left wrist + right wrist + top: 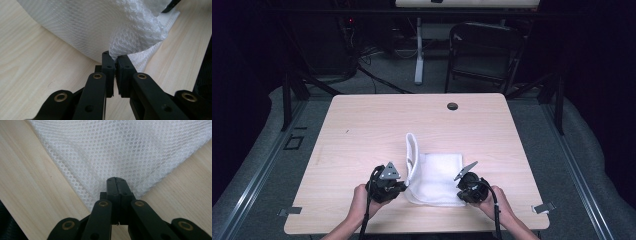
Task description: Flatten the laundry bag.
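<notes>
A white mesh cloth (pixel 434 177) lies on the table (pixel 362 130) near the middle of its near edge, with its left side turned up in a standing fold that runs away from the person. The left gripper (pixel 388 184) is at the cloth's near left corner and the right gripper (pixel 470 186) at its near right corner.

In the left gripper view the jaws are clenched on a bunched tip of the mesh (pixel 130 32), which rises from them in a loose hump. In the right gripper view the jaws are closed on the very corner of the mesh (pixel 120 150), with the rest spread flat on the wood beyond.

The main risk is the thin bite on the right side. Only the tip of the corner sits between those jaws, and open mesh is slippery, so a quick lift or a pull toward the far edge could draw it free and drop that side. The left hold gathers more fabric, so the two sides may come up unevenly and the cloth may twist or skew. The standing fold on the left could flop over onto the flat part and leave a crease where none is wanted. If the grippers pull apart too hard, the mesh could stretch or snag on a jaw edge.
</notes>
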### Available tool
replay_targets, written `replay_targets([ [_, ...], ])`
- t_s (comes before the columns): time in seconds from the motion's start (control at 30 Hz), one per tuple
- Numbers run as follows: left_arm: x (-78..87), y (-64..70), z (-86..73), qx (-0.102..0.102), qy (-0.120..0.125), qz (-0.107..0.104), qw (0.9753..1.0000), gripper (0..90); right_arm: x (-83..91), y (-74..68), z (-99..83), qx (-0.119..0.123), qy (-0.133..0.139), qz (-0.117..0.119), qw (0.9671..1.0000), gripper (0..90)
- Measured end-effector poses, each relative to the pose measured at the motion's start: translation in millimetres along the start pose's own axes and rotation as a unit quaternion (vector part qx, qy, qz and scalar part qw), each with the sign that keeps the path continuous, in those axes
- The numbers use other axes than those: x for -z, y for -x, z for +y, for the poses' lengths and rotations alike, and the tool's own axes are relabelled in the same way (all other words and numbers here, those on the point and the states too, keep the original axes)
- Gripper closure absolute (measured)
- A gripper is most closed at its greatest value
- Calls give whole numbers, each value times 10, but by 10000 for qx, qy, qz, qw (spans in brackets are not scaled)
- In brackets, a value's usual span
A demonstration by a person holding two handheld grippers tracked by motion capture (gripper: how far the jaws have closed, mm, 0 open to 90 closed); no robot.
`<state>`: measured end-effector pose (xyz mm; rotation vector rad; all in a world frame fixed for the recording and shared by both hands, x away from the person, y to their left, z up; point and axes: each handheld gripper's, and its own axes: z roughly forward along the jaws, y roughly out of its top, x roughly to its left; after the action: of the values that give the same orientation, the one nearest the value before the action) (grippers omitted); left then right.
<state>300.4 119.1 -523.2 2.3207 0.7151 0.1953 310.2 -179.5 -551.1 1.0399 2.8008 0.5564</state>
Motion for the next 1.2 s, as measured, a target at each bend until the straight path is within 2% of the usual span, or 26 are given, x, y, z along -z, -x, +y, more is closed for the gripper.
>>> replay_targets([
  [0.13,-11,13,-15,-33,-116,-35,9999,859,4,26,-14,-25,23,-15,10000,900],
  [0.17,-11,12,-20,-30,-128,-28,9999,859,0,34,-19,-55,63,41,10000,900],
  [0.3,-11,-2,-42,72,-158,-64,9998,857,6,67,-33,-53,80,73,9999,900],
  [0.43,-16,-16,-63,101,-301,-102,9994,845,17,92,-38,-22,21,54,10000,900],
  [0.53,4,-42,-102,212,-428,-163,9987,826,24,104,-43,6,-12,20,10000,900],
  [0.6,30,-67,-130,250,-503,-182,9983,776,25,108,-46,-14,-18,7,10000,900],
  [0.7,97,-147,-205,427,-677,-239,9965,612,31,128,-44,-5,-61,45,10000,900],
  [0.77,145,-195,-252,602,-684,-236,9956,536,25,134,-50,-68,-5,78,9999,900],
  [0.87,227,-288,-367,764,-829,-145,9935,434,33,154,-42,-33,-83,61,9999,900],
  [0.97,284,-323,-436,865,-853,-56,9926,358,38,162,-41,-24,-100,49,9999,900],
  [1.0,361,-354,-478,944,-806,58,9922,342,33,164,-44,-56,-61,50,10000,900],
  [1.03,390,-361,-486,999,-764,84,9920,319,37,170,-45,-64,-76,57,9999,900],
  [1.07,431,-367,-490,1021,-676,154,9924,306,26,161,-51,-162,21,91,9998,900],
  [1.13,494,-361,-466,1060,-475,299,9928,286,59,187,-40,-57,-100,73,9999,878],
  [1.2,509,-337,-409,975,-362,360,9939,277,87,193,-38,-41,-52,53,10000,835],
])
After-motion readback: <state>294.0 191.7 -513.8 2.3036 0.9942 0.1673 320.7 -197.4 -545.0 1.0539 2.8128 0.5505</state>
